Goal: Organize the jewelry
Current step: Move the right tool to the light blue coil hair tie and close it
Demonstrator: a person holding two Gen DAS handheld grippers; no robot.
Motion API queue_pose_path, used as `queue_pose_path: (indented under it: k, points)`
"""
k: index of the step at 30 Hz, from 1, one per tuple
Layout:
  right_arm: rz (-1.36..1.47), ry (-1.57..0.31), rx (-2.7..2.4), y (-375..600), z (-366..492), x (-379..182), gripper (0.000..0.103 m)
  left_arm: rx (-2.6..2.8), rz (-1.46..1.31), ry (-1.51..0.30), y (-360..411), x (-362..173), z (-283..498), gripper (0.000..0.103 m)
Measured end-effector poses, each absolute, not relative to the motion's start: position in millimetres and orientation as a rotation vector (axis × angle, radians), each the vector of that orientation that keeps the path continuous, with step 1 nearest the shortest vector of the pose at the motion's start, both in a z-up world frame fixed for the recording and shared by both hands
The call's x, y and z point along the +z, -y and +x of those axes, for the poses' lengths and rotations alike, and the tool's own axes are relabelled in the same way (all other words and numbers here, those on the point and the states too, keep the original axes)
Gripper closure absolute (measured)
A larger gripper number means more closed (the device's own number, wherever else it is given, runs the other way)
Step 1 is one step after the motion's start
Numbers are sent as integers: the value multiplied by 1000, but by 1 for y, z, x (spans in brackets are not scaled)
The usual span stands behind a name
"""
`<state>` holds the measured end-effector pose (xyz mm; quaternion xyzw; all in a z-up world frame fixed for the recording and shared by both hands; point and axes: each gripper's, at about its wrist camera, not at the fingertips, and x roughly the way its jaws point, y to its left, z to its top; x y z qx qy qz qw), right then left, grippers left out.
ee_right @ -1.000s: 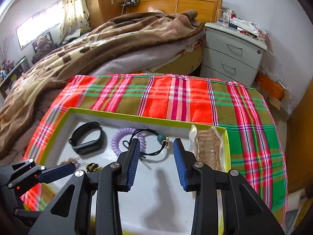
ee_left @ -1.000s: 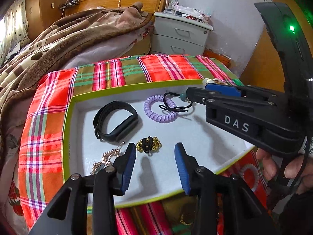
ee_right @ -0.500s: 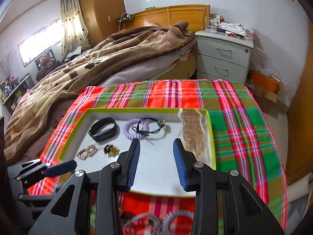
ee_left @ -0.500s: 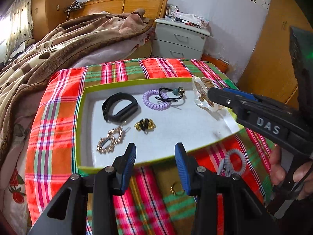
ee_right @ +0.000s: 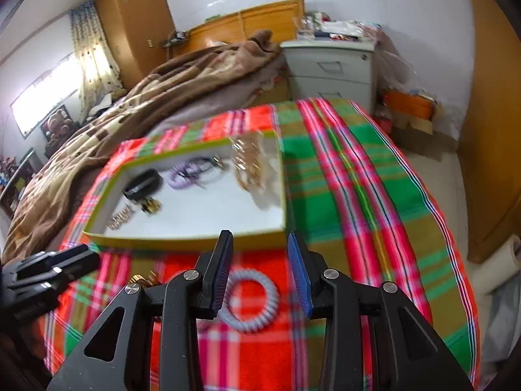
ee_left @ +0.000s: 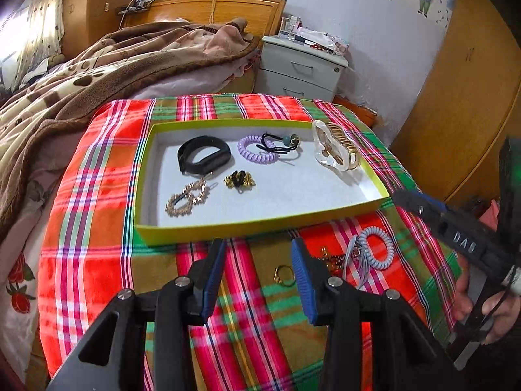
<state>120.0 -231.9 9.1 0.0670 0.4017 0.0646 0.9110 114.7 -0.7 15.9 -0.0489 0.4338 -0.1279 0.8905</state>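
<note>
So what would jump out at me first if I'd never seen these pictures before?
Probably the loud red-and-green plaid cloth over the table, with a lime-edged tray in the middle holding a black band, a purple coil hair tie and gold pieces. Nearer, two black grippers with blue pads stand open, the right gripper over a pale blue coil tie.

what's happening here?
A person with two handheld grippers is sorting jewelry into a green-rimmed tray. The left gripper and right gripper are both open and empty, in front of the tray. A grey coil hair tie and a gold ring lie on the plaid cloth.
</note>
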Motion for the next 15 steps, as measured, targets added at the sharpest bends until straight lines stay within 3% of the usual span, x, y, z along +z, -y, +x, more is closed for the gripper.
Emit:
queue_pose_path:
  k: [15]
  points:
    - [87,-927,127,231,110,-24,67,-222,-152,-921,-18,1,96,60]
